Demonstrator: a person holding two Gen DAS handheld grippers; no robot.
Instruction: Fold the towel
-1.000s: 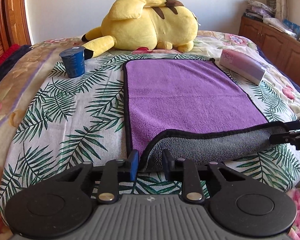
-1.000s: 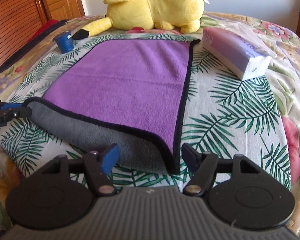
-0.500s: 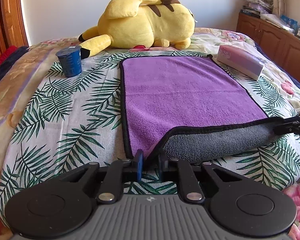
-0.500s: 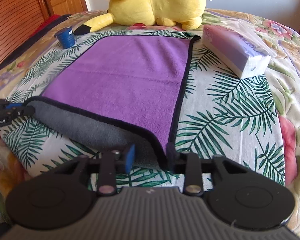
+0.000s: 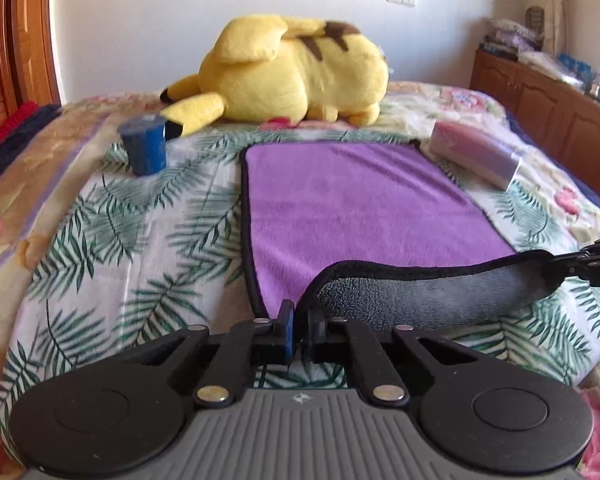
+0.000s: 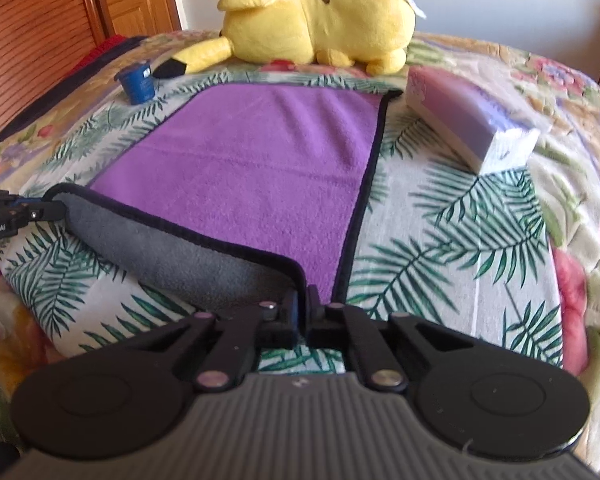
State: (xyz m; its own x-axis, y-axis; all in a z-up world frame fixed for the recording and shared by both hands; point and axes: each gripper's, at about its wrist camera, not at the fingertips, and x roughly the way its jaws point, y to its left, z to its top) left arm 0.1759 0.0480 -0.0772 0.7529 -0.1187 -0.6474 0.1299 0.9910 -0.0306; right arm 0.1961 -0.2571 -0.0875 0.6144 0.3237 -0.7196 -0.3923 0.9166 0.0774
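Left gripper (image 5: 299, 330): I have it clamped on purple towel (image 5: 364, 204) near corner, bottom centre | right gripper (image 6: 303, 314): clamped on other near corner | towel: mid-frame on leaf-print bedspread (image 5: 100, 240), near edge lifted, grey underside showing | blue cup (image 5: 145, 149) upper left.

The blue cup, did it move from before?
No. The blue cup sits by the yellow plush's tail, left of the purple towel, as before.
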